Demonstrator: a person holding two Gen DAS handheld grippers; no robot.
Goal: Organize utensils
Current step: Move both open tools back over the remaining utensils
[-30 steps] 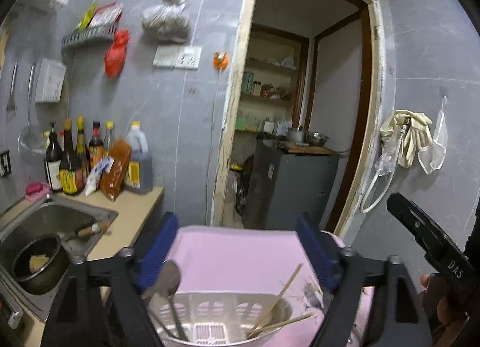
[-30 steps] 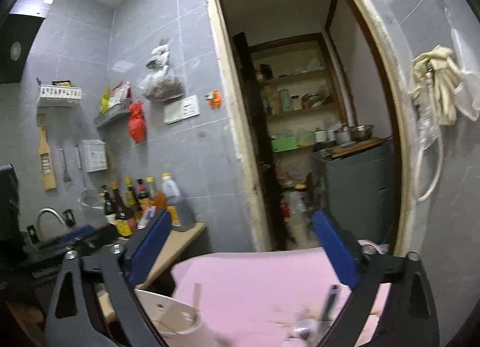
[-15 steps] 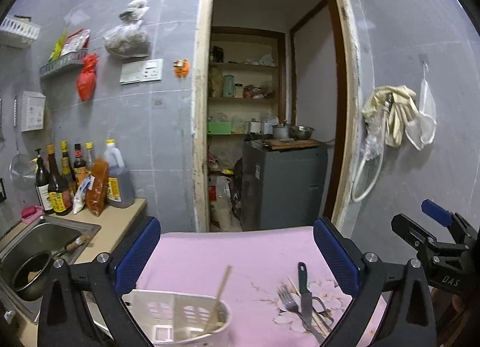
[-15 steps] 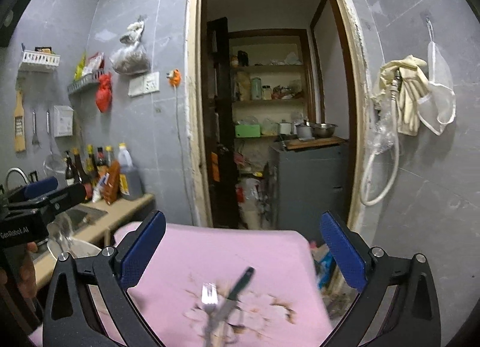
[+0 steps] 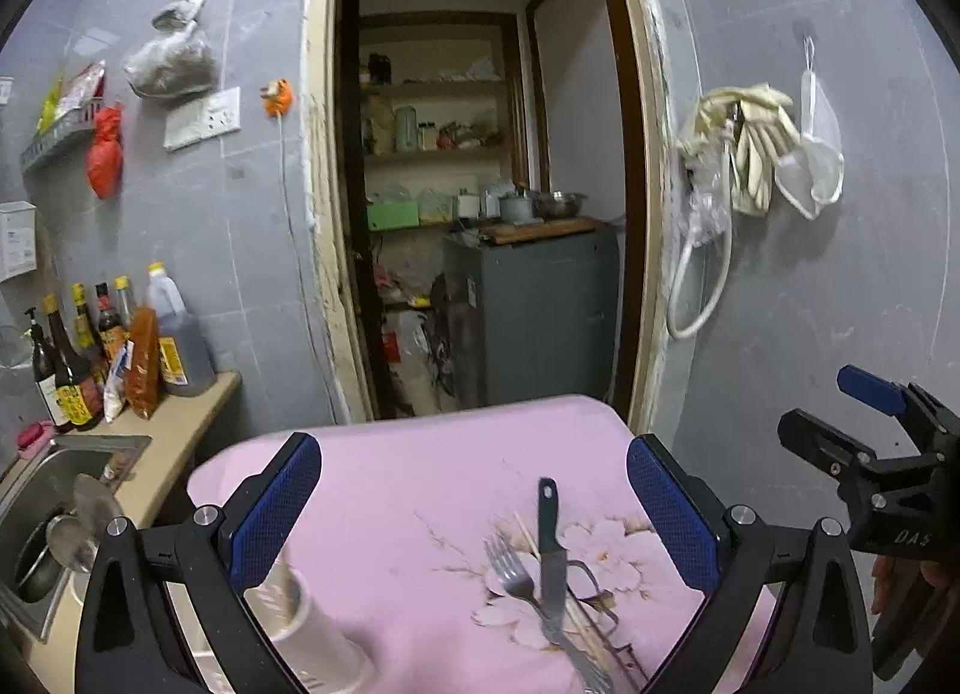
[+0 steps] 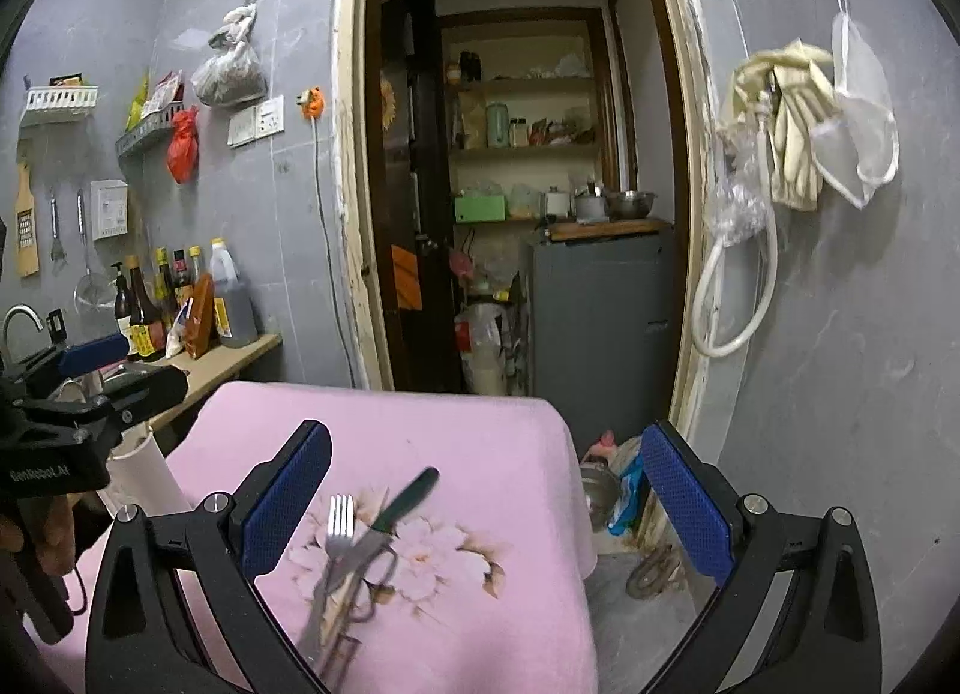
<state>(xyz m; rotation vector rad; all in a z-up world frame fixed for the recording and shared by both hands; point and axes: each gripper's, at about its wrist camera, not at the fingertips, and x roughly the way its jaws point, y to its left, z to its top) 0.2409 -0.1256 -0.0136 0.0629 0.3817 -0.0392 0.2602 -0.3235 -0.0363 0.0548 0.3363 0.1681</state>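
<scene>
Both tongs hang released over the pink cloth (image 5: 420, 490), gripping nothing. Between the spread fingers of the left gripper (image 5: 474, 508) lie a fork (image 5: 510, 568) and a green-handled knife (image 5: 551, 544), the knife crossing the fork on the flower print. A white holder (image 5: 312, 640) stands by its left finger. The right gripper (image 6: 486, 496) has the same fork (image 6: 339, 520) and knife (image 6: 396, 508) near its left finger. The sink (image 5: 42, 490) lies far left.

"DAS", "GenRobot.AI" on gripper bodies.
</scene>
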